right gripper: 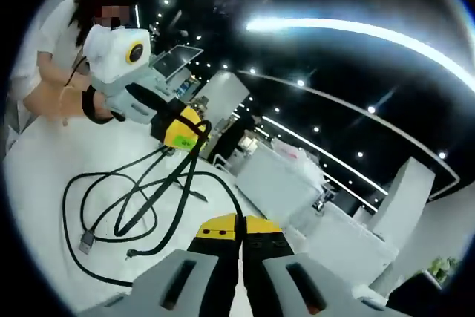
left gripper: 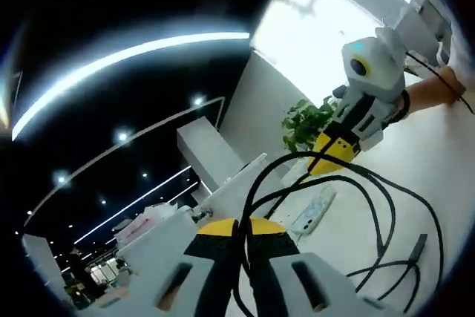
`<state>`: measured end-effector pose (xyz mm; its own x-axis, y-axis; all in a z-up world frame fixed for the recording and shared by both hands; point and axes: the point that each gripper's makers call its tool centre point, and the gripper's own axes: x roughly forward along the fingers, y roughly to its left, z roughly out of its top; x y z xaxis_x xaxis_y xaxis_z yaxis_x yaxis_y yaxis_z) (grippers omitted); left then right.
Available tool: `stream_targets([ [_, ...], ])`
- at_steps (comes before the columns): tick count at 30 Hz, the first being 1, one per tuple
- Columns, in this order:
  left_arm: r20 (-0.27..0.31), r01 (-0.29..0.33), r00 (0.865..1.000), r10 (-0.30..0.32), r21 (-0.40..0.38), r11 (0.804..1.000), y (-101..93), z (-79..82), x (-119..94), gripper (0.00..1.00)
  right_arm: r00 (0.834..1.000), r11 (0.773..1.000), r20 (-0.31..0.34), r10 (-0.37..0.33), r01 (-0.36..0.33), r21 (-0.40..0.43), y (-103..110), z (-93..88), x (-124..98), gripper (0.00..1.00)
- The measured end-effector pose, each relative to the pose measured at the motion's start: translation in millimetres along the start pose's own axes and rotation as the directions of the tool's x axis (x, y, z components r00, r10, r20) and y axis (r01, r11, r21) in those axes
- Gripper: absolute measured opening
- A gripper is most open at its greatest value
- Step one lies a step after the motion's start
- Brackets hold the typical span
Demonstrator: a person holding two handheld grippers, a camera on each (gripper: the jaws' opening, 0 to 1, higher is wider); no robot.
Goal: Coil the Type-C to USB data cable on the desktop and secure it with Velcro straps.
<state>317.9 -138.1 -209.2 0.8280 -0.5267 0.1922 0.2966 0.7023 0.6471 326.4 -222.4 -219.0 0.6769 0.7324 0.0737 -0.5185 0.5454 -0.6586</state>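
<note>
A black data cable [left gripper: 297, 154] arcs up from the white desktop [left gripper: 445, 154], its slack looped on the surface with one connector [left gripper: 419, 246] lying loose. My left gripper [left gripper: 239, 222] is shut on the cable, which runs between its yellow tips. My right gripper [left gripper: 334, 157] comes in from the upper right, also clamped on the cable. In the right gripper view, my right gripper [right gripper: 239, 220] pinches the cable at the bottom, while the left gripper [right gripper: 185, 135] holds a raised bundle of cable [right gripper: 152, 194]. A USB plug [right gripper: 87, 241] rests on the desktop [right gripper: 44, 154].
A white power strip [left gripper: 315, 209] lies on the desk beyond the left jaws. A potted plant [left gripper: 304, 120] stands at the desk's far end. A person's hand [right gripper: 52, 98] grips the left gripper's handle. White counters [right gripper: 282, 176] stand behind.
</note>
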Motion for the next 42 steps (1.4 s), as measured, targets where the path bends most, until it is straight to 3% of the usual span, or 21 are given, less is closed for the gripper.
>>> stream_targets([
  [9,-0.016,-0.007,1.000,0.008,0.039,0.999,-4.1,-6.3,4,0.09,0.997,0.998,0.079,-0.009,0.014,-0.064,9,27.0,-6,0.00],
  [15,-0.025,-0.016,1.000,0.019,0.096,0.995,-4.3,-9.5,5,0.09,0.992,0.998,0.123,0.025,-0.017,-0.068,18,37.3,-7,0.00],
  [19,-0.046,0.003,0.999,0.003,0.135,0.991,-6.4,-13.0,4,0.06,0.987,0.999,0.153,0.049,-0.048,-0.007,20,39.2,-9,0.00],
  [22,-0.049,-0.006,0.999,0.014,0.160,0.987,-5.4,-11.7,3,0.05,0.981,0.995,0.192,0.032,-0.048,0.083,15,41.0,-9,0.00],
  [24,-0.045,-0.018,0.999,0.026,0.168,0.986,-3.8,-10.2,2,0.05,0.976,0.990,0.219,-0.016,-0.014,0.138,6,42.3,-11,0.01],
  [25,-0.048,-0.031,0.998,0.041,0.179,0.983,-1.5,-9.9,1,0.05,0.973,0.977,0.230,-0.032,-0.017,0.211,2,42.2,-12,0.01],
  [27,-0.051,-0.047,0.997,0.057,0.186,0.981,1.0,-9.3,0,0.05,0.971,0.920,0.239,-0.021,-0.075,0.384,-3,39.1,-11,0.04],
  [29,-0.052,-0.065,0.996,0.076,0.192,0.979,3.4,-8.2,-1,0.05,0.977,0.878,0.214,0.017,-0.117,0.464,1,31.4,-7,0.17],
  [30,-0.053,-0.067,0.995,0.079,0.197,0.978,3.2,-7.9,-1,0.05,0.979,0.867,0.202,0.021,-0.118,0.483,2,28.4,-6,0.23],
  [31,-0.053,-0.072,0.995,0.084,0.202,0.977,2.7,-7.2,-1,0.05,0.981,0.869,0.191,0.018,-0.110,0.483,4,25.6,-2,0.26],
  [35,-0.063,-0.085,0.993,0.100,0.214,0.973,0.0,-6.1,0,0.05,0.991,0.932,0.133,0.007,-0.055,0.358,19,22.8,4,0.28],
  [38,-0.088,-0.091,0.990,0.108,0.186,0.978,-1.1,-8.9,2,0.05,0.998,0.965,0.065,-0.013,-0.005,0.262,28,17.3,10,0.29],
  [41,-0.110,-0.087,0.988,0.104,0.149,0.985,-1.9,-10.0,1,0.05,0.997,0.994,-0.033,-0.077,0.079,0.070,28,3.3,15,0.29],
  [42,-0.115,-0.079,0.989,0.093,0.125,0.989,-3.7,-9.9,1,0.05,0.994,0.995,-0.046,-0.099,0.100,0.007,27,1.0,16,0.28],
])
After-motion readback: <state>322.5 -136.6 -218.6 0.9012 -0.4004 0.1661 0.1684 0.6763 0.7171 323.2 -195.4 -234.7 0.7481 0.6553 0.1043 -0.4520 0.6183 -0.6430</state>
